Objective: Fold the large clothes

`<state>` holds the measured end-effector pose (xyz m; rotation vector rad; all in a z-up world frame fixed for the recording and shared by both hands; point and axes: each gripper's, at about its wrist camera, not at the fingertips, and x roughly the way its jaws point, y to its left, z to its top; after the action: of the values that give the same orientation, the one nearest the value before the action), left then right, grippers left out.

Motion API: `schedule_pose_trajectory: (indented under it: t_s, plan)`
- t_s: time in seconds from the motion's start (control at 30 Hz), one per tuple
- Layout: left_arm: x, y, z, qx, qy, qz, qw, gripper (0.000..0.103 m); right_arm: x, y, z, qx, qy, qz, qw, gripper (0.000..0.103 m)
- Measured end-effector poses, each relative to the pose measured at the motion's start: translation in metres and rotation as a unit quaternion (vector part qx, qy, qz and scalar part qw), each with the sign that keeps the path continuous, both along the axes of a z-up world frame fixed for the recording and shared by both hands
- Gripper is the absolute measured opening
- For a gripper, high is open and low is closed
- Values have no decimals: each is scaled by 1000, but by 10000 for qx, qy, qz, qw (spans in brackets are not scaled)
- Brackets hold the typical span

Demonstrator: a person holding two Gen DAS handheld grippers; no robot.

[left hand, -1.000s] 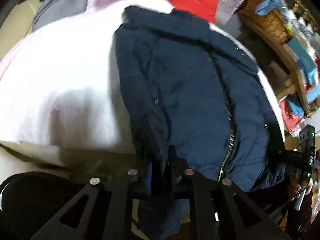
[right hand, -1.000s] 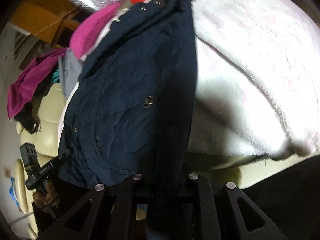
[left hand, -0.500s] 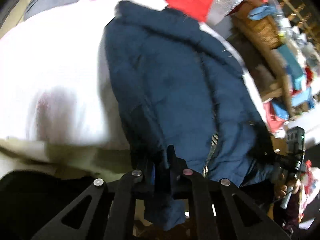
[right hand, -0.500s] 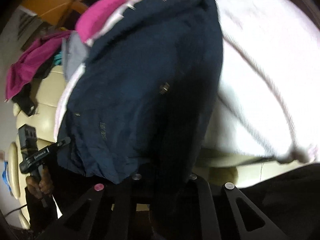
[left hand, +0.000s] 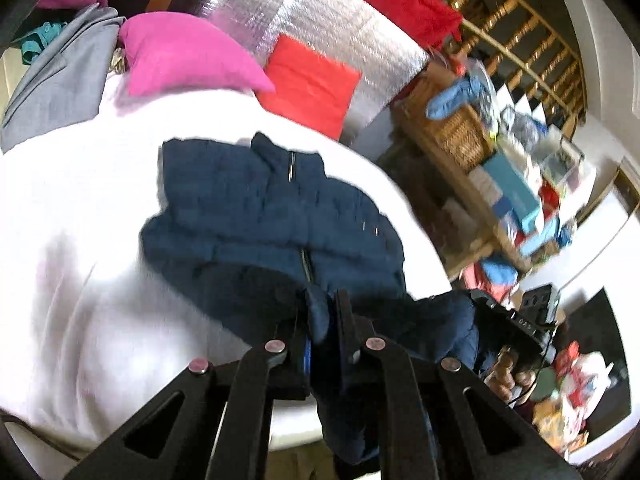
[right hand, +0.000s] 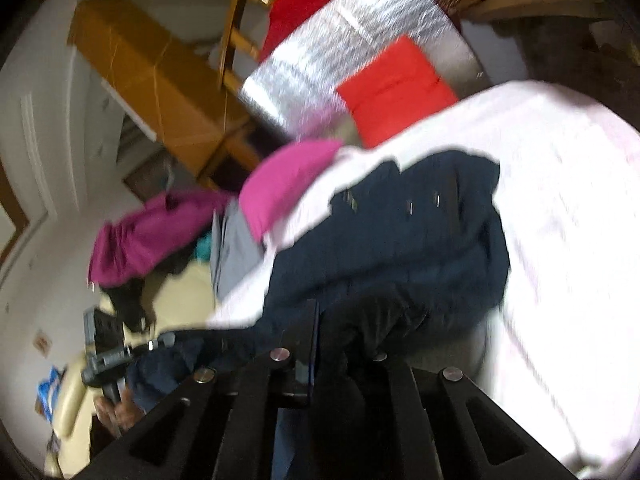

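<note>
A navy padded jacket (left hand: 272,216) lies on a white blanket (left hand: 80,240), its collar and zip at the far end. The near hem is raised off the blanket and bends over the rest of the jacket. My left gripper (left hand: 322,312) is shut on the hem's left corner; fabric bunches between its jaws. In the right wrist view the same jacket (right hand: 420,240) shows, blurred, and my right gripper (right hand: 340,320) is shut on the hem's other corner, dark cloth hiding its right finger. Each view shows the other gripper's body held by a hand (left hand: 508,376), (right hand: 120,404).
A pink cushion (left hand: 184,56), a red cushion (left hand: 308,84) and grey cloth (left hand: 60,76) sit at the blanket's far edge before a silver quilted panel (left hand: 320,12). A cluttered wooden shelf with a wicker basket (left hand: 460,132) stands right. A cream sofa (right hand: 176,300) holds magenta clothes.
Both grippers have risen with the jacket's hem and tilted up, so the flat jacket now bends over itself. More of the room behind has come into view.
</note>
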<state>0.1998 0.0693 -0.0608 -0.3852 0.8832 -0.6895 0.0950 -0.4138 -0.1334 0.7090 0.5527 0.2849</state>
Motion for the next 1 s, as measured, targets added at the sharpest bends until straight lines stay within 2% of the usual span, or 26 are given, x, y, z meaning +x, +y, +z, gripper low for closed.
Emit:
schedule_pose_trajectory:
  t_s: [0.13, 0.27, 0.37, 0.47, 0.57, 0.67, 0.77, 0.87, 0.9, 1.0]
  plan:
    - [40, -2, 1, -370, 22, 400, 9985, 10, 29, -22, 6, 254, -165, -454, 9985, 8]
    - [87, 9, -3, -558, 62, 870, 9946, 10, 88, -44, 4, 508, -152, -919, 9944, 8]
    - [126, 10, -10, -386, 96, 1195, 9920, 10, 138, -58, -9, 615, 16, -1216, 9907, 8]
    - [170, 2, -26, -350, 290, 1272, 9908, 9, 181, -72, -23, 829, 175, -1323, 9876, 8]
    - [209, -11, -44, -70, 415, 1329, 9902, 9, 227, -77, -36, 734, 373, -1380, 9870, 8]
    - [248, -16, -59, -140, 579, 1329, 9893, 9, 264, -85, -47, 661, 558, -1398, 9864, 8]
    - [284, -21, -77, -144, 744, 1309, 9885, 11, 295, -99, -62, 849, 754, -1350, 9843, 8]
    - [308, -21, -104, -191, 1123, 1432, 9831, 13, 322, -115, -88, 1464, 1200, -1210, 9744, 15]
    - [312, -19, -111, -272, 1194, 1450, 9818, 13, 328, -120, -97, 1750, 1295, -1155, 9692, 21]
    - [320, -10, -132, -870, 1521, 1555, 9722, 19, 336, -138, -126, 2975, 1091, -946, 9437, 37]
